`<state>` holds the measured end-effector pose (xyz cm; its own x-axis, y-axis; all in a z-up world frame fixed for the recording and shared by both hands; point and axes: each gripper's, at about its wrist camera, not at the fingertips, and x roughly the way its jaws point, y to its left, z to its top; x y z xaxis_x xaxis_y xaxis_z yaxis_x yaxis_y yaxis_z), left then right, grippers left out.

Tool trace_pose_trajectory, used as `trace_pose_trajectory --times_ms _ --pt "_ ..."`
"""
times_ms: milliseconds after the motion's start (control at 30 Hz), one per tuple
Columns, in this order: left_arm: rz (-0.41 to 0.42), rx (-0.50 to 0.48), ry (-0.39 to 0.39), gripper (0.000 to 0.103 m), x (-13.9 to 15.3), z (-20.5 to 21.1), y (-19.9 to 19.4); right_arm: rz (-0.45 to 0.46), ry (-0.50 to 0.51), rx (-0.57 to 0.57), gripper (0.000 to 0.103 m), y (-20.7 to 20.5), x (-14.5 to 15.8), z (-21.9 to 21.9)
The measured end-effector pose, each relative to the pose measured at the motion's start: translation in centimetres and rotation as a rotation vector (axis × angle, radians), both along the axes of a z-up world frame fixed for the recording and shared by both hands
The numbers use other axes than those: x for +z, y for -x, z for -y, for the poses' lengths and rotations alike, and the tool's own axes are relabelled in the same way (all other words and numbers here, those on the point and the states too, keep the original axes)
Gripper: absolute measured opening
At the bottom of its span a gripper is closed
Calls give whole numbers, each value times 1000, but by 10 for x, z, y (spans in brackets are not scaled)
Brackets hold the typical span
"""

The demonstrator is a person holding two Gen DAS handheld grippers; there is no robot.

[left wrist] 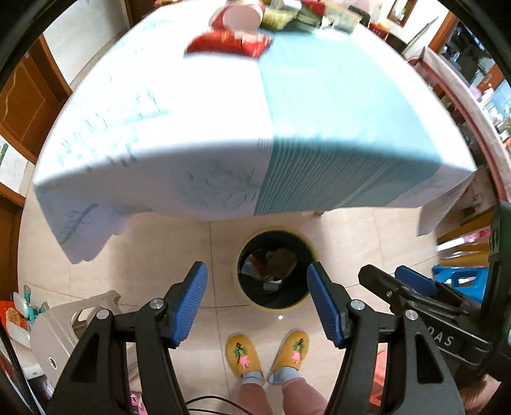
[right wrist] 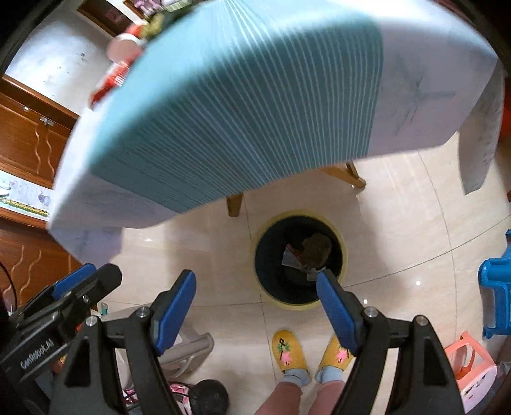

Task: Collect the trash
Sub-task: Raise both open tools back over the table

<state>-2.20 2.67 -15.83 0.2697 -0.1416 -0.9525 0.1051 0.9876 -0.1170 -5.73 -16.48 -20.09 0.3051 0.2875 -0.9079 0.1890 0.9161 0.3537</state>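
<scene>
Down on the tiled floor, the yellow-rimmed trash bin (left wrist: pixel 273 268) stands just in front of the table's near edge, with crumpled wrappers and paper already lying in its dark liner. More trash, by the look of it, sits at the far end of the table (left wrist: pixel 198 127): a red packet (left wrist: pixel 228 44) and a pink-mouthed paper cup (left wrist: pixel 241 16) among blurred boxes.

Both tools look ready for another pickup. The left gripper (left wrist: pixel 257 303) stands open about halfway with nothing between its blue pads, and the right gripper (right wrist: pixel 255 311) gapes wider, also empty; each points steeply down over the bin and the person's yellow slippers (left wrist: pixel 266 352).

To do the next step well, I judge each hand should clear the tablecloth's hanging edge before reaching across, approach the red packet low and flat, and pinch the cup by its wall rather than its rim, so neither crushes or slides.

The left wrist view shows the far clutter most fully, plus a beige plastic stool (left wrist: pixel 68 328) at its left. Only the right wrist view shows the wooden table legs (right wrist: pixel 234 204), a blue plastic stool (right wrist: pixel 496 284) and a pink one (right wrist: pixel 472 367).
</scene>
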Motion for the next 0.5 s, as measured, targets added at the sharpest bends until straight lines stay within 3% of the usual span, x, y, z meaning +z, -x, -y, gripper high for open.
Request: trace_pose_trajectory --times_ms 233,367,500 --pt "31 -22 86 63 64 -3 9 102 -6 26 78 12 76 -3" --pt "64 -67 99 63 101 -5 12 139 7 16 86 16 114 -4" --pt "127 -105 97 63 140 -7 14 198 4 -15 86 24 147 -1"
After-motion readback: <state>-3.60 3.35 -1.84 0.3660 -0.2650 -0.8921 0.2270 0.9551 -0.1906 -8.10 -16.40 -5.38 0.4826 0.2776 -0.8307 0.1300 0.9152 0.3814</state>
